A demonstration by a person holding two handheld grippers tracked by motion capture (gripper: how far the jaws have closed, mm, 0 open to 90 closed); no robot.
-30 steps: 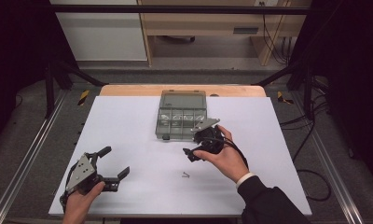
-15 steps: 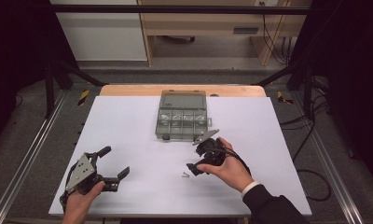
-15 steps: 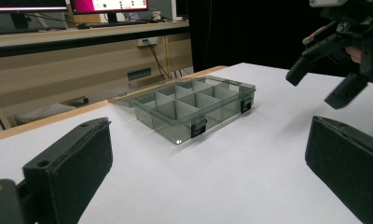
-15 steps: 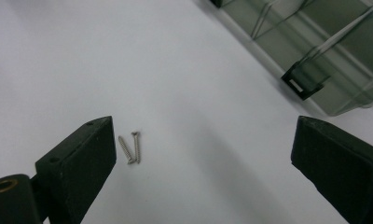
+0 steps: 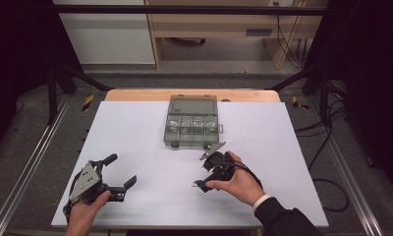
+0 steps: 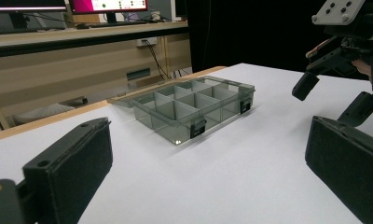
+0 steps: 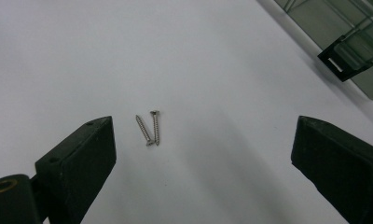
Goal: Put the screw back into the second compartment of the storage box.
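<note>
Two small silver screws (image 7: pixel 150 128) lie side by side on the white table, touching at one end. My right gripper (image 7: pixel 205 140) hovers open over them, with the screws nearer its left jaw. In the high view the right gripper (image 5: pixel 202 173) sits just in front of a clear grey compartment box (image 5: pixel 192 129), whose lid is open at the back. At the table's front left, my left gripper (image 5: pixel 121 169) is wide open and holds nothing. Its own view looks across the table at the box (image 6: pixel 194 107) and the right gripper (image 6: pixel 336 51).
The white table top (image 5: pixel 135 128) has bare room on both sides of the box. A wooden strip (image 5: pixel 135 95) runs along its far edge. Metal rails (image 5: pixel 27 167) flank the table, and cables (image 5: pixel 327 142) trail on the floor at the right.
My right gripper has moved from beside the box toward the person and down to the two screws. The left gripper has stayed in place.
</note>
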